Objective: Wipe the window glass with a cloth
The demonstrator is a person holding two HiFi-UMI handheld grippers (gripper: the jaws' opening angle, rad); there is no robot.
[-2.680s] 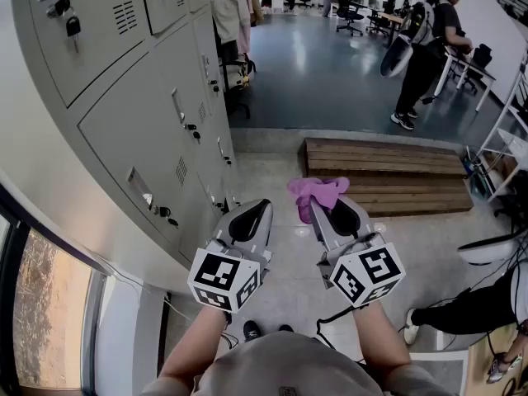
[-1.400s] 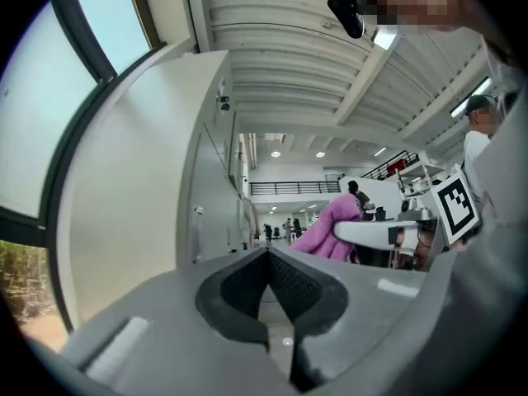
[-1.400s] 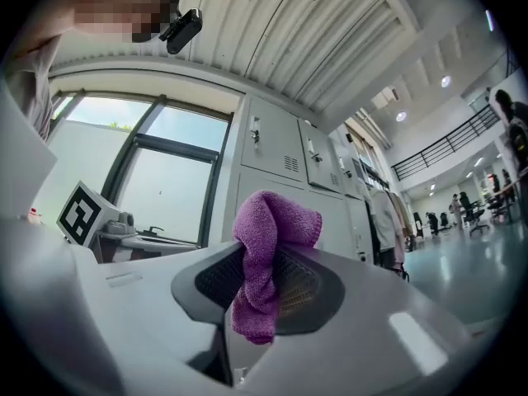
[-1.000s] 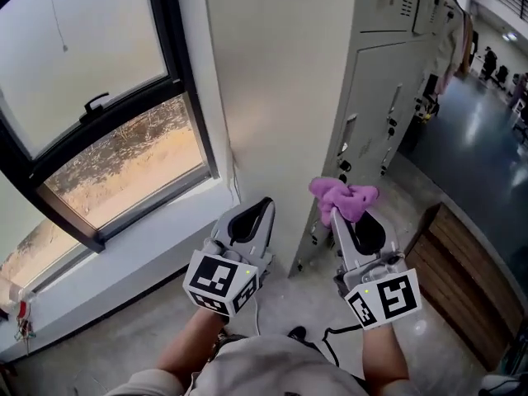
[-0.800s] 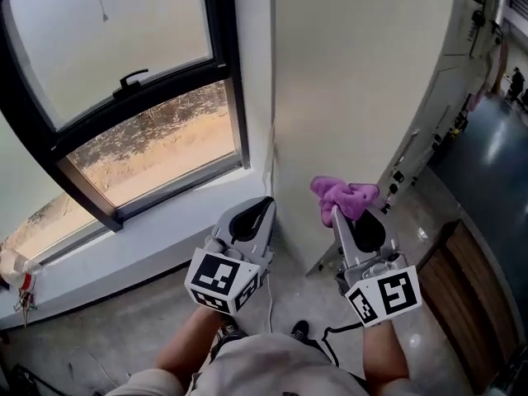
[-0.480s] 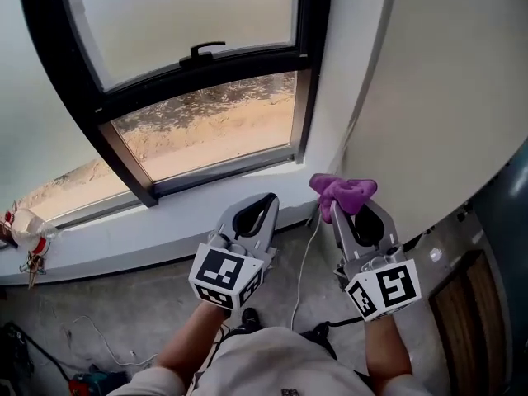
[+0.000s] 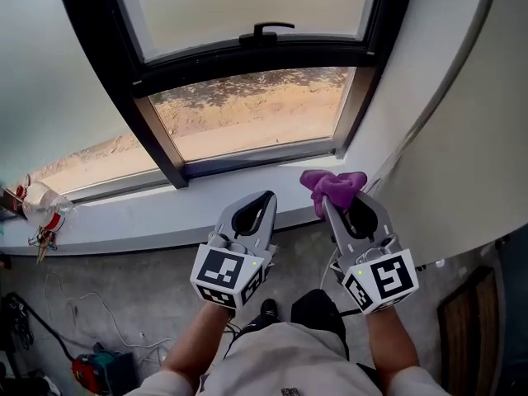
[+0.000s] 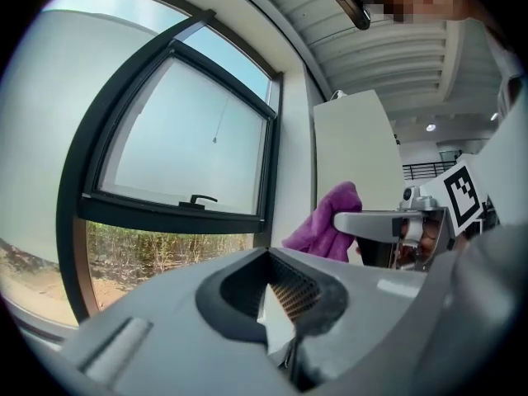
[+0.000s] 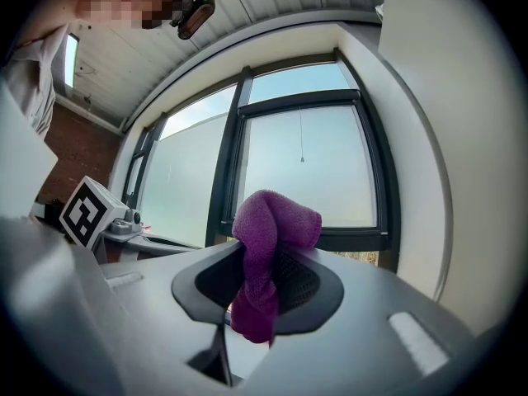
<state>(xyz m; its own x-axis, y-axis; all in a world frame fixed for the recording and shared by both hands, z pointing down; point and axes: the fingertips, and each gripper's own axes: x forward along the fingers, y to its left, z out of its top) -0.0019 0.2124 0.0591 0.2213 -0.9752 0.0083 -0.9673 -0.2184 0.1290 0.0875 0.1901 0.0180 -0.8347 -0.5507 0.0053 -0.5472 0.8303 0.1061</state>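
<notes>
While the right gripper [image 7: 327,200] clamps the purple cloth [image 7: 332,184], left gripper [image 7: 265,198] closed and empty, this looks like the approach: next, reach the window glass [image 7: 247,120] ahead.

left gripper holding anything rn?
No: on the left gripper the jaws are together with nothing between them; the purple cloth is clamped in the right gripper.
</notes>
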